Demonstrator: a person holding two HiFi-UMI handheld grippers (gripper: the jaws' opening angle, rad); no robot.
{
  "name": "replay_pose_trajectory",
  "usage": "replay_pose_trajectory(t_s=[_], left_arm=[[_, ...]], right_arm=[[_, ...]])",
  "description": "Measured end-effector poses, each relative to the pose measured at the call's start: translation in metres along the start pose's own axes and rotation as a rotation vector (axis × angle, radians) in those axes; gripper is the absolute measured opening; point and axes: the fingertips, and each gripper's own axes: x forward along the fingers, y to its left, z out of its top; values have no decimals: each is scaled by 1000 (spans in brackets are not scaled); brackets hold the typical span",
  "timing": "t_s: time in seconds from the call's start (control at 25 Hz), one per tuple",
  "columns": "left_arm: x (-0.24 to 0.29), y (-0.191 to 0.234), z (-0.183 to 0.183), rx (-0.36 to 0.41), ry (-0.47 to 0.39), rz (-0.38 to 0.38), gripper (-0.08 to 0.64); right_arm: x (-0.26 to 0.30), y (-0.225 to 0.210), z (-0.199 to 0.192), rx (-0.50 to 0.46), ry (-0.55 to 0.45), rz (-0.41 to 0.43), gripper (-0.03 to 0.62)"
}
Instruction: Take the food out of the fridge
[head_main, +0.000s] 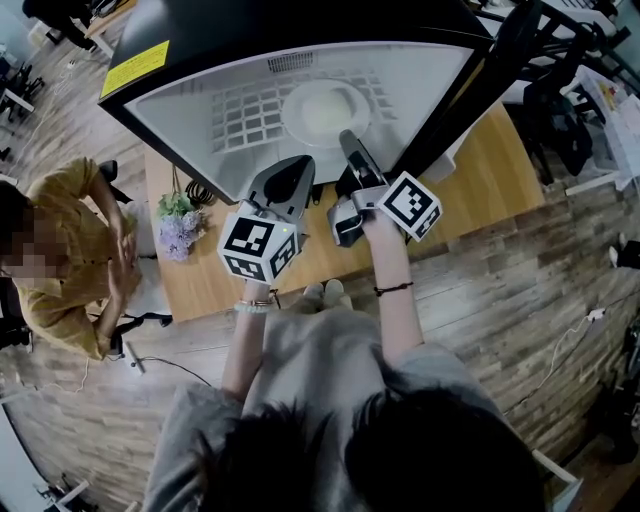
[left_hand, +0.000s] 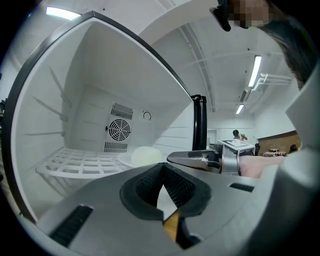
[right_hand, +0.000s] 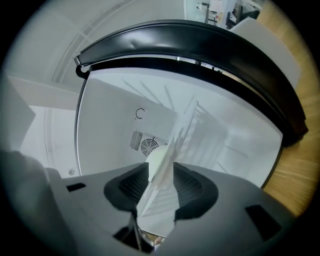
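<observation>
So we're looking down at a small fridge (head_main: 190, 120) standing open on a wooden table (head_main: 500, 170), with 1 white wire shelf (head_main: 240, 115) inside. The food (head_main: 328, 108) is a pale round lump on a white plate (head_main: 297, 128), and that plate is on the right part of the shelf, so it's not out yet.

Our right gripper (head_main: 348, 138) is reaching in, tip right at the near edge of the plate. In the right gripper view it's rolled on its side, jaws apart. The shelf and plate run edge-on through the gap, with the food (right_hand: 157, 159) just past the pads. We honestly can't tell if either pad touches anything.

Our left gripper (head_main: 290, 165) hangs just outside the fridge opening, beside the right one. Its jaws (left_hand: 162, 167) are together at the tips with nothing in them.

Off to the left of the table there's a bunch of purple flowers (head_main: 180, 225), and a person in a yellow top (head_main: 70, 260) is sitting nearby.
</observation>
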Motion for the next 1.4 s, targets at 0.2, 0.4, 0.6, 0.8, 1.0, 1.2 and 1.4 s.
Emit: replay_pose_trajectory(t_s=[0.2, 0.4, 0.6, 0.8, 1.0, 1.2, 1.4], left_arm=[[1, 6, -2, 6, 5, 9, 8], [1, 8, 0, 10, 4, 12, 8], [2, 10, 1, 12, -1, 15, 8], [3, 10, 4, 15, -4, 15, 8], [4, 11, 4, 17, -4, 15, 8], [3, 14, 4, 16, -6, 19, 8], [3, 15, 6, 15, -12, 18, 8]], right_arm=[[7, -4, -3, 78, -1, -8, 127], [12, -4, -3, 160, -16, -2, 109], [12, -6, -4, 212, -12, -12, 82], [13, -8, -2, 331, -56, 16, 67], [12, -13, -2, 354, -62, 7, 44], [12, -15, -3, 365, -58, 0, 37], [12, -15, -2, 377, -57, -6, 37]])
